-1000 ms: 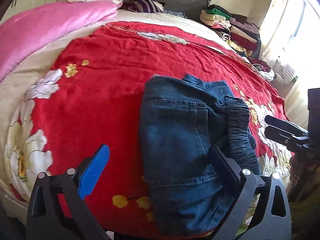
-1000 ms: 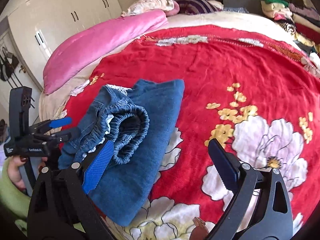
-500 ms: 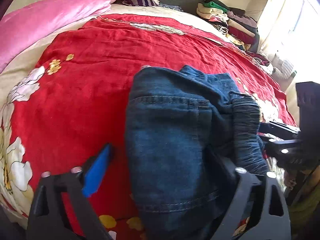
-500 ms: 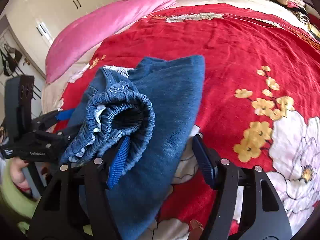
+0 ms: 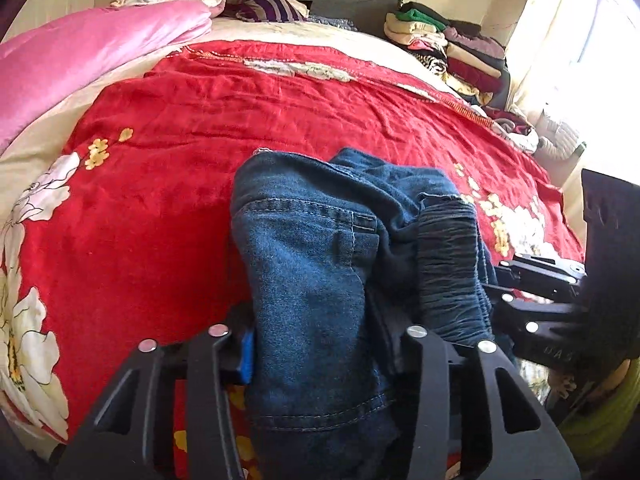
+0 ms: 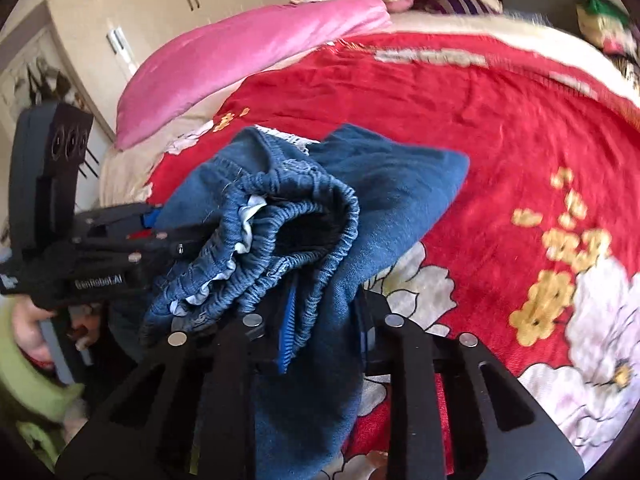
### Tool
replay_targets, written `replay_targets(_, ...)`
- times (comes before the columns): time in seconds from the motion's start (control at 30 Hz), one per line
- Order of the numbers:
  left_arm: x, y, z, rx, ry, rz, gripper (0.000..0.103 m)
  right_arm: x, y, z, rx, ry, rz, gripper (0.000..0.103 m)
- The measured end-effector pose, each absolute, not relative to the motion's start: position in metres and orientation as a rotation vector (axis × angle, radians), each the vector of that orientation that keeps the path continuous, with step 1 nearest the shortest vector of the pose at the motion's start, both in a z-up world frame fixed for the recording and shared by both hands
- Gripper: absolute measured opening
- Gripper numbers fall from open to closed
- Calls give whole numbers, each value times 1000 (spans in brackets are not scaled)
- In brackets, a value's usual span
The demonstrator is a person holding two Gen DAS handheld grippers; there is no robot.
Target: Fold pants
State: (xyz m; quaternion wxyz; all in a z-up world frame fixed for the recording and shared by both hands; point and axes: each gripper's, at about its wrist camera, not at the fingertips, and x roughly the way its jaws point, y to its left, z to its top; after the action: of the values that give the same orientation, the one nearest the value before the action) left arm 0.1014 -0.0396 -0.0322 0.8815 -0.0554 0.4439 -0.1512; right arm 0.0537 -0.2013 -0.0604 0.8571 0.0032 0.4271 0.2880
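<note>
We find the left gripper clamped on the near edge of the folded denim pants, its jaws having just been closing. The pants lie on the red floral bedspread. The right gripper meets the elastic waistband.

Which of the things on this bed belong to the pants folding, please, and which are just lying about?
Part of the job:
jeans
left gripper, jaws just closed onto the jeans
right gripper, likewise

Lying about:
pink quilt
stacked clothes
striped pillow
red bedspread
</note>
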Motion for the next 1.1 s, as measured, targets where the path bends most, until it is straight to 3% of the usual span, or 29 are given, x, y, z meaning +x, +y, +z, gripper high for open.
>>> replay_targets(0.33, 105, -41, 1, -112, 865, -340, 36, 49, -193, -22, -80, 782, 607, 15)
replay_targets(0.7, 155, -43, 36, -43, 775, -304, 36, 105, -185, 8, -119, 675, 567, 15)
replay_targets(1.1, 196, -45, 19, -35, 796, -256, 36, 158, -182, -8, -112, 727, 537, 15)
